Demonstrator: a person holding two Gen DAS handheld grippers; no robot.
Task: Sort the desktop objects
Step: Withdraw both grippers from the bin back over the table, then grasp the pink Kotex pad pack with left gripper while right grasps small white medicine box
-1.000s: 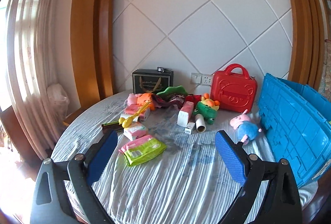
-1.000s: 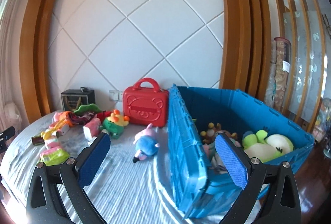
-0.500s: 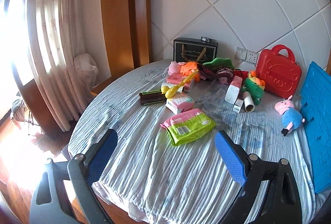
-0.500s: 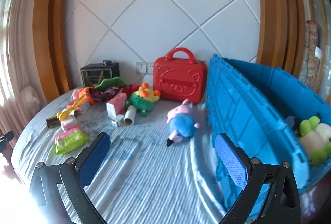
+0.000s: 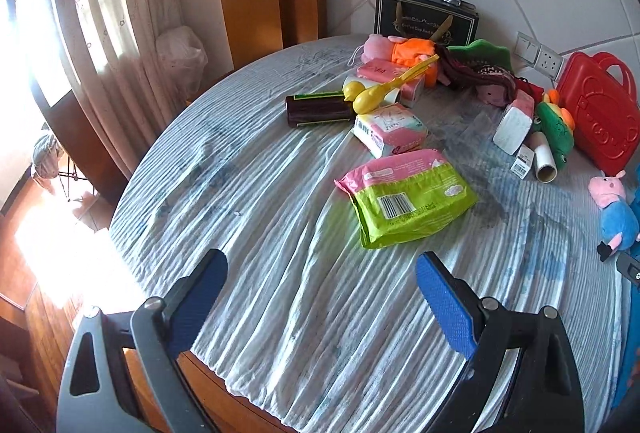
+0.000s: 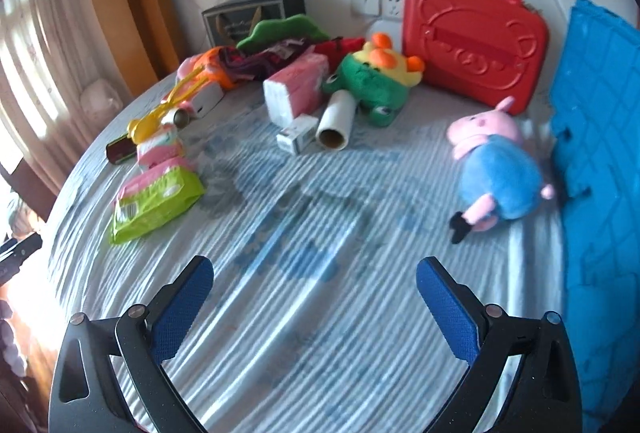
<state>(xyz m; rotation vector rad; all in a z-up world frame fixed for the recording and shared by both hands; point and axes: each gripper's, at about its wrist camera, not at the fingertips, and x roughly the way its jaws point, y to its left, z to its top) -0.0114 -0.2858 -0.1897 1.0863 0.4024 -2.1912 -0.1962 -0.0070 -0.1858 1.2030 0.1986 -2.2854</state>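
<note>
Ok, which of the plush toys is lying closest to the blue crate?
The pink pig plush in the blue outfit, lying alone beside the blue crate. The green frog plush sits farther back by the red case.

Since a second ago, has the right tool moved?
Yes. The right tool has swung left: the blue crate has slid to the view's right edge, and the red case sits right of centre.

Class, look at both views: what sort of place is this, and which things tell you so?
Probably a room in a home: a round table under striped cloth, curtains at a sunny window, and plush toys.
</note>
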